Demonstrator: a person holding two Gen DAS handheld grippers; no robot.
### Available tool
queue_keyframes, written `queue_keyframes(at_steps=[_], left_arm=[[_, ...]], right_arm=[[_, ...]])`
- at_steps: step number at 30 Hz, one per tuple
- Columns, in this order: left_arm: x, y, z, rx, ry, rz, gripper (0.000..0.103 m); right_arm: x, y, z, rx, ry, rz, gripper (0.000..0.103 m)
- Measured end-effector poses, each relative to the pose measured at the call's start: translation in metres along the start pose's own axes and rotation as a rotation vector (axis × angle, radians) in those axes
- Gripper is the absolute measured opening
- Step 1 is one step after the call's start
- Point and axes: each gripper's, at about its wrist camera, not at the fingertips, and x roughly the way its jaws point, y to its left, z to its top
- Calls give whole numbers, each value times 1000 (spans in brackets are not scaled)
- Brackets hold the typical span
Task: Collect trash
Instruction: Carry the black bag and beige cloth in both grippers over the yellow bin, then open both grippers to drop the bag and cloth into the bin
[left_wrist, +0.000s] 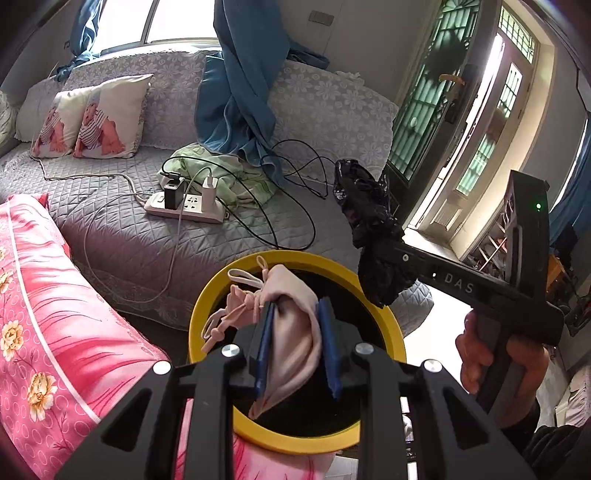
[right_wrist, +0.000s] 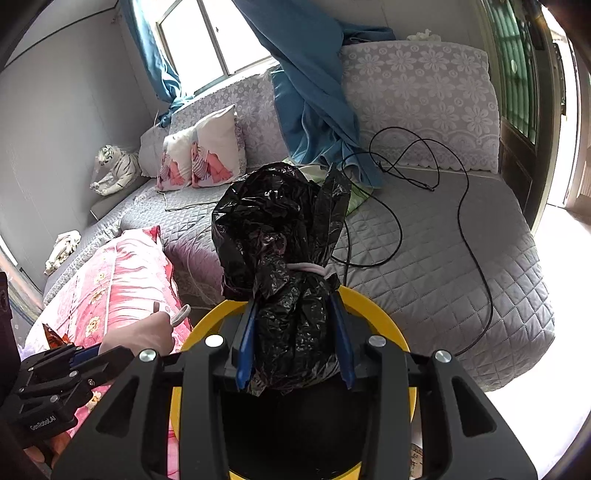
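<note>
My left gripper (left_wrist: 295, 343) is shut on a pale pink drawstring pouch (left_wrist: 291, 325) and holds it over the yellow-rimmed round bin (left_wrist: 207, 295). My right gripper (right_wrist: 295, 343) is shut on a tied black plastic trash bag (right_wrist: 277, 236), held above the same bin's yellow rim (right_wrist: 384, 321). In the left wrist view the right gripper (left_wrist: 384, 254) and its black bag (left_wrist: 365, 206) show at the right, just past the bin's rim. In the right wrist view the left gripper (right_wrist: 74, 369) with the pink pouch (right_wrist: 147, 332) shows at the lower left.
A grey quilted sofa bed (left_wrist: 122, 229) lies behind the bin, with a power strip (left_wrist: 184, 206), black cables (right_wrist: 443, 206), green cloth (left_wrist: 221, 173) and blue curtain (left_wrist: 240, 92). A pink floral pillow (left_wrist: 48, 314) is at the left. A door (left_wrist: 443, 92) is at the right.
</note>
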Motion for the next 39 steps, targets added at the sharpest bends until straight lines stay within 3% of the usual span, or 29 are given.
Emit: queue_keyframes(at_steps=[7, 11, 15, 20, 28, 39], left_arm=[[7, -2, 1, -9, 16, -12, 25], [9, -1, 0, -22, 11, -21, 28], [5, 0, -1, -24, -11, -2, 49], [-5, 12, -2, -68, -32, 13, 61], [-44, 34, 1, -91, -94, 109, 62], [-148, 71, -6, -125, -266, 306, 91]], right_arm=[[4, -2, -1, 9, 7, -2, 36], [5, -3, -2, 16, 7, -6, 42], [4, -6, -2, 38, -3, -11, 50], [-1, -11, -1, 56, -19, -18, 50], [-14, -3, 2, 28, -58, 33, 50], [-22, 67, -3, -126, -73, 187, 62]])
